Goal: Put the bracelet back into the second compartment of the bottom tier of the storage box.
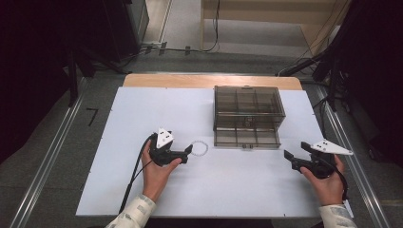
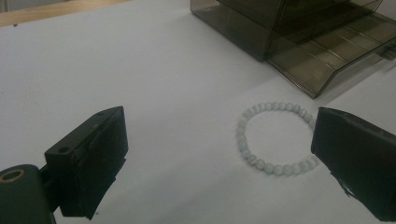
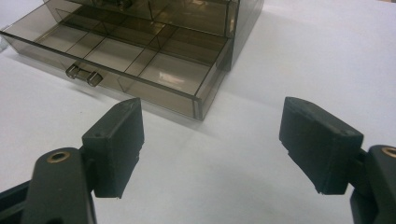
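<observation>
both jaws open: left gripper (image 2: 219,154) beside bracelet (image 2: 275,137), right gripper (image 3: 229,149) near drawer (image 3: 154,70) edge.

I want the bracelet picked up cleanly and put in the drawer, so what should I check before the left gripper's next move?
1. Left gripper open: ok, jaws stand wide apart.
2. Bead bracelet lies flat on the white table: ok.
3. Bracelet centred between the jaws: not ok, it sits near one jaw.
4. Drawer of the smoked plastic box pulled out: ok, compartments look empty.
5. Right gripper open, holding nothing: ok.
6. Jaw touching beads: cannot tell.
</observation>
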Demonstrator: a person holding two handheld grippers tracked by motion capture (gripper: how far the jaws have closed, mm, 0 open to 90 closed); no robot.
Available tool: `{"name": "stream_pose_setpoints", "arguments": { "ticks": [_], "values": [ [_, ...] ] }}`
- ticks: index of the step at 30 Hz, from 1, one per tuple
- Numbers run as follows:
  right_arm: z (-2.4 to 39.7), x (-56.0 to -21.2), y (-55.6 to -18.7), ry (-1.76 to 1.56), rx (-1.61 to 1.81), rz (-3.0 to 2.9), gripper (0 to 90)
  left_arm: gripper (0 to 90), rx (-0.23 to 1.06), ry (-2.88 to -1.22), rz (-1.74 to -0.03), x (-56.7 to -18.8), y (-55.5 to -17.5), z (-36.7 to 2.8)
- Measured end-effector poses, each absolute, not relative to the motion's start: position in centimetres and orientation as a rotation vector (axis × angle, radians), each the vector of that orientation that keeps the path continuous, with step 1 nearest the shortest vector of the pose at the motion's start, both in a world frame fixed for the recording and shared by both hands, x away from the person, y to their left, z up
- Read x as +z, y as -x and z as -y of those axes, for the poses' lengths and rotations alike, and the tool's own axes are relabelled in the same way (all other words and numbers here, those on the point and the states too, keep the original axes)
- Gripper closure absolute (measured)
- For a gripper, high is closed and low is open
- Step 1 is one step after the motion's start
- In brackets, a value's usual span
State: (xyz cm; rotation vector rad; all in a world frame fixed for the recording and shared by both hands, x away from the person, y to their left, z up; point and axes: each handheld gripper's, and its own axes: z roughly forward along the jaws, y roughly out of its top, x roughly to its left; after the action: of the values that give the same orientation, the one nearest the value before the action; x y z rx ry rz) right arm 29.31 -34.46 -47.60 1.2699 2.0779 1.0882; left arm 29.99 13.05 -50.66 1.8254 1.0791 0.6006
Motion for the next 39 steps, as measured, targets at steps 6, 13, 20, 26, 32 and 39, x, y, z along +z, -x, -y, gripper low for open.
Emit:
{"name": "stream_pose_setpoints", "arguments": {
  "ticks": [6,13,20,26,32,39],
  "values": [
    [34.4,-47.6,-29.3,-1.270,1.087,-2.080,20.7,5.1,0.591,-1.841,-1.087,-50.9,-30.3,-12.7],
    [34.4,-47.6,-29.3,-1.270,1.086,-2.081,20.7,6.1,0.602,-1.868,-1.080,-50.9,-30.5,-12.3],
    [34.4,-47.6,-29.3,-1.265,1.085,-2.082,20.7,6.9,0.605,-1.881,-1.099,-50.9,-30.8,-12.0],
    [34.4,-47.6,-29.4,-1.267,1.087,-2.082,20.7,8.9,0.603,-1.908,-1.115,-51.0,-31.1,-11.8],
    [34.4,-47.7,-29.4,-1.267,1.086,-2.081,20.7,11.9,0.606,-1.917,-1.130,-51.0,-31.3,-11.6],
    [34.4,-47.6,-29.4,-1.265,1.085,-2.083,20.7,17.2,0.610,-1.926,-1.133,-51.0,-31.4,-11.5]
  ]
}}
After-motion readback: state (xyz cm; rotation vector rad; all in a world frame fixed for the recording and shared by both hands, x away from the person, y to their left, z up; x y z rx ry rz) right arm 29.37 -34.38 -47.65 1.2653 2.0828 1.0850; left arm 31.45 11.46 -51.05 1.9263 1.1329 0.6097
